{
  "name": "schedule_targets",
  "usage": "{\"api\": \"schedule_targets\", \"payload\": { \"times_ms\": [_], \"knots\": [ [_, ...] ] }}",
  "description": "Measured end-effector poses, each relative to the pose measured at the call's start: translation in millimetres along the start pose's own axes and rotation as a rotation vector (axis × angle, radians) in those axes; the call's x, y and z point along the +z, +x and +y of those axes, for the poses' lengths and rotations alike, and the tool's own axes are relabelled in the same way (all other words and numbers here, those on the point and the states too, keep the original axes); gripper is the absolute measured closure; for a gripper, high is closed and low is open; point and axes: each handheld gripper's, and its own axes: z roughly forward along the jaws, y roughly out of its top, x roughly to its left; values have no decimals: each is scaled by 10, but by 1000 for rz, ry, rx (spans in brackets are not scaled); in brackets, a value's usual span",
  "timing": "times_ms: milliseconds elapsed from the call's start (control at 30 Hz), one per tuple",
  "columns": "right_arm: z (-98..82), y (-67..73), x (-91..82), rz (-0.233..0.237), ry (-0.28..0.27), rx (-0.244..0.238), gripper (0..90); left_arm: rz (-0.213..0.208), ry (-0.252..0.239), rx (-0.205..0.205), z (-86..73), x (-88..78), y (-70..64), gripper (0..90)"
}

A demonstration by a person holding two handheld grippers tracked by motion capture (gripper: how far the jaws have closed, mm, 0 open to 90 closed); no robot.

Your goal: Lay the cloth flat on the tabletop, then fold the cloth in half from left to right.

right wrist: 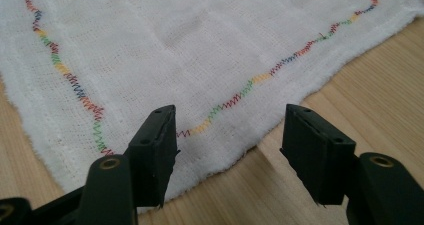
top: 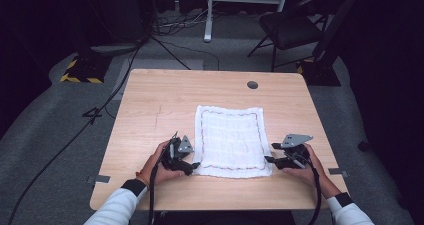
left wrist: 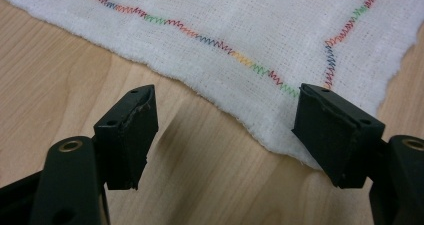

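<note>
Both sets of jaws gape empty, the left gripper and right gripper each poised at a near corner of the white cloth, lying flat on the table, apparently ready to pinch.

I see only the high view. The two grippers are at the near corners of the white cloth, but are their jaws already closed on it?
Observer: No. In the left gripper view, the left gripper has its jaws open, and the edge of the white cloth lies between them, unpinched.
Operator: And the right one?
Observer: Also open. In the right gripper view, the right gripper has one jaw over the cloth corner and the other over the bare table.
Operator: Is the cloth flat at that corner?
Observer: It lies flat there; a coloured zigzag stitch line runs just inside the edge.
</note>
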Motion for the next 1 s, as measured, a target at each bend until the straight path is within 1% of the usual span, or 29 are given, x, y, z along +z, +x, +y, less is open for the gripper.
{"api": "schedule_targets", "payload": {
  "times_ms": [33,67,100,133,167,200,233,267,333,367,400,433,467,500,533,567,600,633,667,700,733,833,867,900,933,967,1000],
  "knots": [
    [0,0,0,0,0,0,396,-1,-2,-5,-17,-10,-12,259],
    [3,12,-6,0,-4,-1,397,-5,-5,-6,-40,-33,-47,286],
    [3,12,-6,0,-4,-1,397,-5,-5,-6,-40,-33,-47,318],
    [18,49,-13,9,-9,-12,400,-11,-17,-7,-72,-55,-104,353],
    [18,49,-13,9,-9,-12,400,-11,-17,-7,-72,-55,-104,355],
    [44,96,-17,20,-16,-27,402,-15,-17,-5,-98,-80,-145,354],
    [44,96,-17,20,-16,-27,402,-15,-17,-5,-98,-80,-145,349],
    [79,137,-15,46,-22,-28,405,-17,-18,-11,-115,-93,-155,339],
    [96,150,-8,55,-28,-30,406,-17,-14,-21,-151,-135,-145,323],
    [130,176,6,73,-37,-28,408,-15,-11,-38,-187,-181,-110,217],
    [149,193,13,76,-35,-35,409,-15,-22,-51,-208,-211,-84,211],
    [168,215,19,80,-38,-40,412,-15,-22,-51,-208,-211,-84,221],
    [186,234,28,87,-42,-45,413,-2,-41,-74,-233,-263,-30,214],
    [186,234,28,87,-42,-45,413,-2,-41,-74,-233,-263,-30,210],
    [222,283,48,93,-43,-57,417,17,-58,-91,-237,-294,42,210],
    [237,309,60,98,-43,-64,418,17,-58,-91,-237,-294,42,210],
    [252,335,72,101,-41,-70,419,42,-69,-104,-227,-311,114,210],
    [252,335,72,101,-41,-70,419,42,-69,-104,-227,-311,114,208],
    [279,383,99,107,-38,-81,424,36,-78,-120,-220,-320,159,207],
    [294,401,113,109,-38,-88,425,37,-87,-136,-213,-324,198,206],
    [312,424,126,110,-37,-93,428,49,-91,-141,-179,-321,280,207],
    [392,489,167,123,-48,-108,433,58,-104,-173,-105,-292,419,207],
    [392,489,167,123,-48,-108,433,58,-104,-173,-105,-292,419,207],
    [425,515,186,125,-52,-112,434,60,-104,-185,-73,-274,466,207],
    [496,573,229,134,-59,-132,437,63,-106,-187,-38,-254,511,206],
    [530,605,251,142,-62,-139,438,81,-107,-185,39,-208,594,206],
    [563,635,276,146,-61,-152,439,95,-105,-177,78,-180,627,206]
  ]
}}
